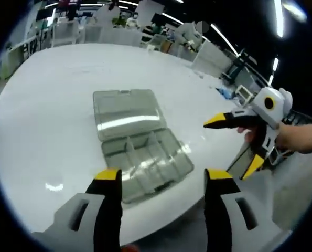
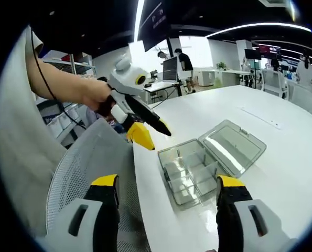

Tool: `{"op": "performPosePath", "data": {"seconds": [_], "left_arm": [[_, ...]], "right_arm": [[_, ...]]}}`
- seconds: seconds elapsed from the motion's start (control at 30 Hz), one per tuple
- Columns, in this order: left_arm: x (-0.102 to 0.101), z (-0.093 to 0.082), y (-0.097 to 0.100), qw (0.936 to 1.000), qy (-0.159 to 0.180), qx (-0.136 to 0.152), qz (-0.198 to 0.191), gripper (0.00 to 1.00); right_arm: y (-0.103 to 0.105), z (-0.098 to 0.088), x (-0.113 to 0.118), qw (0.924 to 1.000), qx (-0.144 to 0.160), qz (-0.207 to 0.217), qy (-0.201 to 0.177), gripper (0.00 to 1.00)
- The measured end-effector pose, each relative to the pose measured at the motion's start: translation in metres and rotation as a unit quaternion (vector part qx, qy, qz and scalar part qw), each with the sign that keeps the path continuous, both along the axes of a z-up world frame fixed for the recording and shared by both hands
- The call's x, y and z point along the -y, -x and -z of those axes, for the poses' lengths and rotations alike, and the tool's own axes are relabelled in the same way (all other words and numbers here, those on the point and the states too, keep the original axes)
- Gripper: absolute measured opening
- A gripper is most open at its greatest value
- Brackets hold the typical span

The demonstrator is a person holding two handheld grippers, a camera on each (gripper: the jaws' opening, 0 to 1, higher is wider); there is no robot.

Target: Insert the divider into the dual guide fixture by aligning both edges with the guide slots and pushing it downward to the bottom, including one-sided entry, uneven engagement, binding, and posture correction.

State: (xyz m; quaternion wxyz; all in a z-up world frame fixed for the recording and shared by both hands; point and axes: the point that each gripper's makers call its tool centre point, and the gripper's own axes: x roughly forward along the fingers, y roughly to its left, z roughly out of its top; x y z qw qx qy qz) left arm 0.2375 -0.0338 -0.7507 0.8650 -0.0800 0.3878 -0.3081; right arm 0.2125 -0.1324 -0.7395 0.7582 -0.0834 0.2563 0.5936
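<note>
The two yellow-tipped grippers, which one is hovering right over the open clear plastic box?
The left gripper: its spread jaws straddle the clear plastic compartment box on the white table. The right gripper, also open, hangs off to the side, away from the box.

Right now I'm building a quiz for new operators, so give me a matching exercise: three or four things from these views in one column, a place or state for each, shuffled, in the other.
Things:
1. clear organizer box
2. box lid
3. left gripper
4. mesh chair

Places or states:
A. swung fully open, lying flat on the table
B. off the table's edge, beside the person
C. on the white table, its compartments exposed
D. open, nothing between its jaws, hovering near the box

Pairs: 1-C, 2-A, 3-D, 4-B
</note>
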Motion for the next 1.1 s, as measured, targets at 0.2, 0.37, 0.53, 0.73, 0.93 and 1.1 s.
{"op": "performPosePath", "data": {"seconds": [0.2,0.37,0.53,0.73,0.93,1.1], "left_arm": [[0.004,-0.023,-0.001,0.9972,0.021,0.072,0.006,0.70],[0.002,-0.031,0.002,0.9947,0.026,0.098,0.015,0.74],[0.001,-0.034,0.010,0.9924,0.030,0.114,0.036,0.76],[-0.003,-0.040,0.015,0.9895,0.040,0.128,0.055,0.76],[-0.006,-0.050,0.014,0.9836,0.038,0.158,0.078,0.76],[-0.007,-0.049,0.014,0.9814,0.033,0.163,0.096,0.77]], "right_arm": [[-0.001,-0.003,0.001,1.0000,0.002,0.001,0.001,0.74],[-0.002,-0.007,0.005,0.9999,0.004,0.010,-0.002,0.73],[-0.003,-0.011,0.009,0.9995,0.001,0.031,-0.005,0.73],[-0.002,-0.013,0.016,0.9981,-0.002,0.061,-0.005,0.73],[-0.002,-0.020,0.022,0.9959,-0.001,0.090,-0.004,0.73],[-0.004,-0.024,0.030,0.9933,0.001,0.116,-0.001,0.73]]}}
